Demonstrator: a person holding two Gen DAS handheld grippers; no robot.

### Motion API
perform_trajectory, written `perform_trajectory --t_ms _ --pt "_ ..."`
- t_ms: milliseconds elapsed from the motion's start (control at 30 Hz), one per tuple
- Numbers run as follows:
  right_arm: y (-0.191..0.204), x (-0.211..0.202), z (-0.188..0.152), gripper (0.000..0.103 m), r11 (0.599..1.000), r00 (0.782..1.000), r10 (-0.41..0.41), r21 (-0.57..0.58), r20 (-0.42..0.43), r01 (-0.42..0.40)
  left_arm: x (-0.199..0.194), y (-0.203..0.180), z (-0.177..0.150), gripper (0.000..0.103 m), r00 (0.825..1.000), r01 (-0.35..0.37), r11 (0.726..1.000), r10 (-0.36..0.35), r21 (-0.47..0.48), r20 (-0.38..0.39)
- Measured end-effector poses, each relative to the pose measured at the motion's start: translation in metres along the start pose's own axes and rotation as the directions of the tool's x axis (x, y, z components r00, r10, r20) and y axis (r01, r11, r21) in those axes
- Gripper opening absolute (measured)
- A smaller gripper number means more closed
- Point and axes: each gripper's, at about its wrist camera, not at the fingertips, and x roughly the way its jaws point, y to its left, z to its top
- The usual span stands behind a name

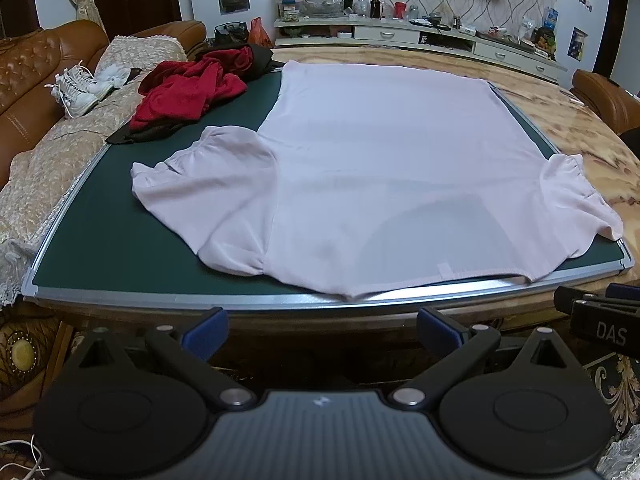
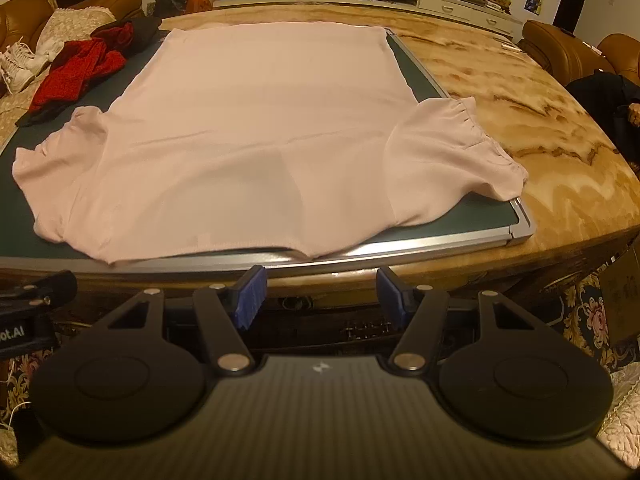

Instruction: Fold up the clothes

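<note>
Marble-pattern table [image 2: 520, 92] in a living room, brown sofa [image 1: 28, 80] on the left, TV cabinet [image 1: 420, 36] along the back wall. Green board [image 1: 120, 232] lies on the table; pink shirt [image 1: 380, 168] spread flat on it, right sleeve hanging over the board edge onto marble. Red clothes [image 1: 188, 92] piled at the far left corner. Left gripper [image 1: 322, 330] and right gripper [image 2: 320, 294] both spread apart, empty, short of the near edge. Shelf clutter too small to read.

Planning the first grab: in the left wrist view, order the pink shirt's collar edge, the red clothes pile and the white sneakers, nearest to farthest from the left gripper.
1. Collar edge, just ahead.
2. Red clothes pile, far left.
3. White sneakers, on the sofa, leftmost.
</note>
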Motion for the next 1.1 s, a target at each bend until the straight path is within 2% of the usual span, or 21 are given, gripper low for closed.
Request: perform_trajectory --t_ms 1100 --pt "0.011 -0.007 -0.039 0.068 1.0 0.999 0.009 -0.024 0.034 -0.008 -0.002 0.008 -0.035 0.103 0.999 -0.052 0.999 0.052 -0.003 0.004"
